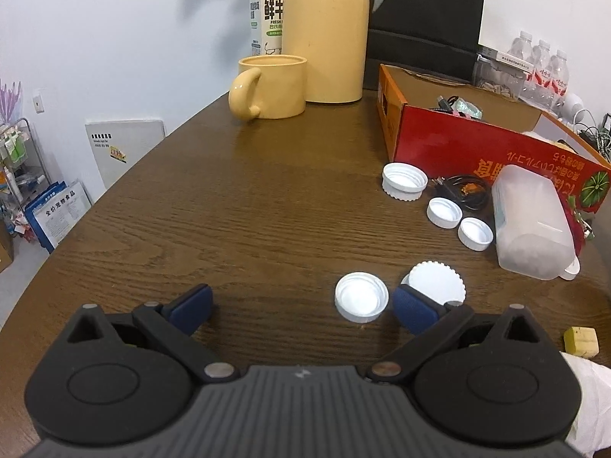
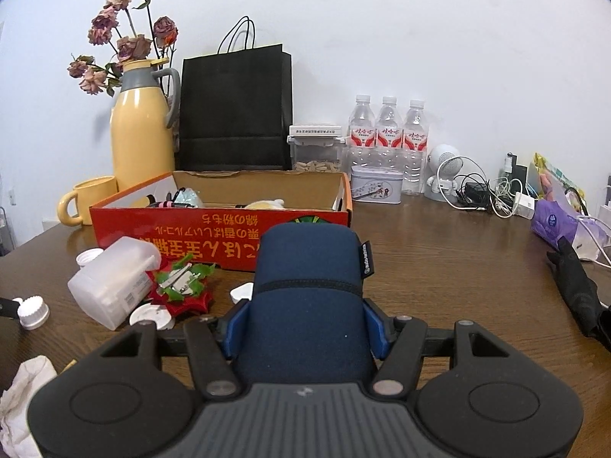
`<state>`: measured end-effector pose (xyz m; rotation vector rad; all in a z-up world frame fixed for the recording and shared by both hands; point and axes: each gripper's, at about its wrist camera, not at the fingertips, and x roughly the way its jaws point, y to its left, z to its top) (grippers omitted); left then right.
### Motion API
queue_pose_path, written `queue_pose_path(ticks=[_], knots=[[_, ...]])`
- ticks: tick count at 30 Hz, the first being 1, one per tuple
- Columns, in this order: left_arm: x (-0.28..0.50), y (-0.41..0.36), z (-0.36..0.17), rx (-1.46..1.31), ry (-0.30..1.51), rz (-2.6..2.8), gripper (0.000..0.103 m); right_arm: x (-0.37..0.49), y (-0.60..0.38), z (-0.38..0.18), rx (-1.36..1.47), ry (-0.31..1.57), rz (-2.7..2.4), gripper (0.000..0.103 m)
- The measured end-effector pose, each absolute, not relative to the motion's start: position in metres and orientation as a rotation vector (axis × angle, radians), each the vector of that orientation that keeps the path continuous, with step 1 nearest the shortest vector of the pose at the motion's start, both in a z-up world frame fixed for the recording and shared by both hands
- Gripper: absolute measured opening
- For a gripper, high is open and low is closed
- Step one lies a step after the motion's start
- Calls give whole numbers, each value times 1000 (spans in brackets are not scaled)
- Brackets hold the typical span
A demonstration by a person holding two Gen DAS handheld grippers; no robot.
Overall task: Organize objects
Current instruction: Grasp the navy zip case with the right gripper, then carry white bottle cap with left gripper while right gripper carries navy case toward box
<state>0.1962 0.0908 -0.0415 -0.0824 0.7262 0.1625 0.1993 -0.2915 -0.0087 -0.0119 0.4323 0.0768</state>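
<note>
Left claw [image 1: 301, 307] spread wide and empty over the surface [image 1: 248, 206]; right claw [image 2: 305, 328] clamped on a blue pouch [image 2: 305, 286].
White cap [image 1: 361, 302] just inside the right pad [image 1: 414, 307] (off-centre); risks being knocked aside on closing.

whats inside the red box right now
In the red box, the right wrist view shows a dark cable tangle, something teal and crinkly and a pale yellow item. The front wall hides the floor and anything lower.
</note>
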Motion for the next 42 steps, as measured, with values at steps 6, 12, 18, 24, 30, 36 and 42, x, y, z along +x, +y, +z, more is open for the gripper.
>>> queue_pose_path(ticks=[6, 12, 18, 24, 30, 36, 42], knots=[[194, 81, -42, -38, 697, 137, 83, 199, -291, -10, -11, 437, 77, 60], [187, 69, -39, -12, 660, 75, 29, 200, -291, -10, -11, 437, 77, 60], [186, 62, -41, 0, 646, 69, 29, 199, -291, -10, -12, 434, 75, 60], [185, 64, -39, -16, 634, 87, 29, 197, -291, -10, -16, 423, 73, 60], [184, 61, -23, -16, 581, 92, 29, 196, -287, -9, -31, 397, 92, 60], [200, 44, 4, -13, 514, 52, 29, 203, -279, 6, -38, 343, 130, 60], [235, 10, 31, -17, 448, -17, 29, 224, -263, 30, -50, 269, 166, 60]])
